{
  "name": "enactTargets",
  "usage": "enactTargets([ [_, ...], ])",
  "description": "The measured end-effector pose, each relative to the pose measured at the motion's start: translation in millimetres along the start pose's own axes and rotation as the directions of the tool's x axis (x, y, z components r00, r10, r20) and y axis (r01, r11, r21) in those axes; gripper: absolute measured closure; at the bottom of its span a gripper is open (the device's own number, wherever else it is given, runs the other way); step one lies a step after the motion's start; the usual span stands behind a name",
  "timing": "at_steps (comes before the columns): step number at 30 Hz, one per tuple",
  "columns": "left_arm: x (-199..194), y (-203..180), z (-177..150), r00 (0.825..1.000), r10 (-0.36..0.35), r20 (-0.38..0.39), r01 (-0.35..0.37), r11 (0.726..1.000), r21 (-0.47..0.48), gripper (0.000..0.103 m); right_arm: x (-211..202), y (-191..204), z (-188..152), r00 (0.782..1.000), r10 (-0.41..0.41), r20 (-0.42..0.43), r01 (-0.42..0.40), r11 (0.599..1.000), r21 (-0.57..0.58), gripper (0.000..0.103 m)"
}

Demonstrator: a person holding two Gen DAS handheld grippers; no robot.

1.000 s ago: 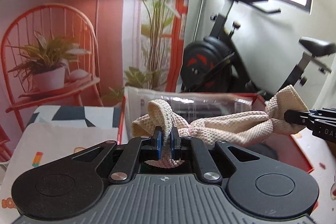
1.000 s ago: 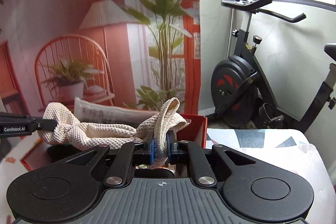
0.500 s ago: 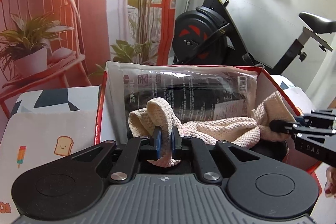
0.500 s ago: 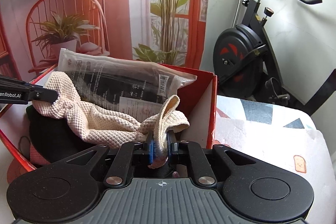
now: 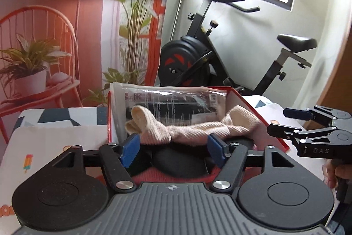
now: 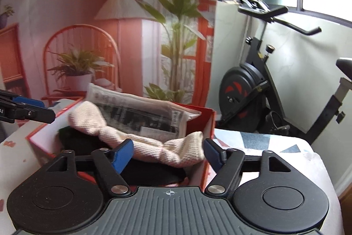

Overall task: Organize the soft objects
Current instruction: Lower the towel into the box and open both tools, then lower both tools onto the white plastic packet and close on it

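At centre frame, the cloth (image 5: 193,128) lies twisted across your red box (image 5: 261,118), atop dark items and in front of a plastic packet (image 5: 171,102). An exercise bike (image 5: 198,58) stands behind. Your left gripper (image 5: 173,148) and right gripper (image 6: 168,152) are opening, pads clear of the cloth they pinched a second ago.
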State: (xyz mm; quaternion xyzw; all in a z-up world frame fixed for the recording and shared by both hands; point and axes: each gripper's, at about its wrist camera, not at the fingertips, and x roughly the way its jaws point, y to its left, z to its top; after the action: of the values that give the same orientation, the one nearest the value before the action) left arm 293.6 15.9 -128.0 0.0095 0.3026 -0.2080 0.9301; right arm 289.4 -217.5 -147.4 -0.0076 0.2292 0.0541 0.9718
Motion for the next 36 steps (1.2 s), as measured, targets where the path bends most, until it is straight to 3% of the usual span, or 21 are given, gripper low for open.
enactTargets([
  [3, -16.2, 0.0, -19.0, 1.0, -0.023, -0.014, 0.023, 1.0, 0.005, 0.028, -24.9, 14.1, -8.7, 0.999, 0.028, 0.035, -0.027, 0.999, -0.041, 0.019],
  [9, -35.6, 10.3, -57.8, 0.998, -0.018, -0.052, 0.017, 1.0, -0.022, 0.028, -54.2, 41.8, -41.2, 0.997, 0.077, 0.017, -0.076, 0.995, -0.064, 0.019],
  [14, -30.3, 18.3, -84.9, 0.994, 0.02, -0.107, -0.027, 0.998, -0.064, 0.028, -42.8, 60.1, -82.3, 0.99, 0.096, -0.106, -0.101, 0.994, -0.043, 0.019],
  [22, -25.1, 25.9, -118.8, 0.986, 0.066, -0.152, -0.085, 0.989, -0.123, 0.028, -19.0, 86.0, -138.8, 0.955, 0.104, -0.277, -0.122, 0.991, -0.047, 0.019],
  [29, -24.3, 27.3, -133.7, 0.983, 0.087, -0.163, -0.114, 0.979, -0.166, 0.028, -4.7, 99.8, -152.1, 0.938, 0.085, -0.336, -0.118, 0.99, -0.08, 0.018],
  [36, -21.4, 29.2, -146.1, 0.979, 0.091, -0.183, -0.126, 0.973, -0.192, 0.028, 8.0, 96.0, -152.6, 0.94, 0.103, -0.325, -0.125, 0.991, -0.046, 0.015],
])
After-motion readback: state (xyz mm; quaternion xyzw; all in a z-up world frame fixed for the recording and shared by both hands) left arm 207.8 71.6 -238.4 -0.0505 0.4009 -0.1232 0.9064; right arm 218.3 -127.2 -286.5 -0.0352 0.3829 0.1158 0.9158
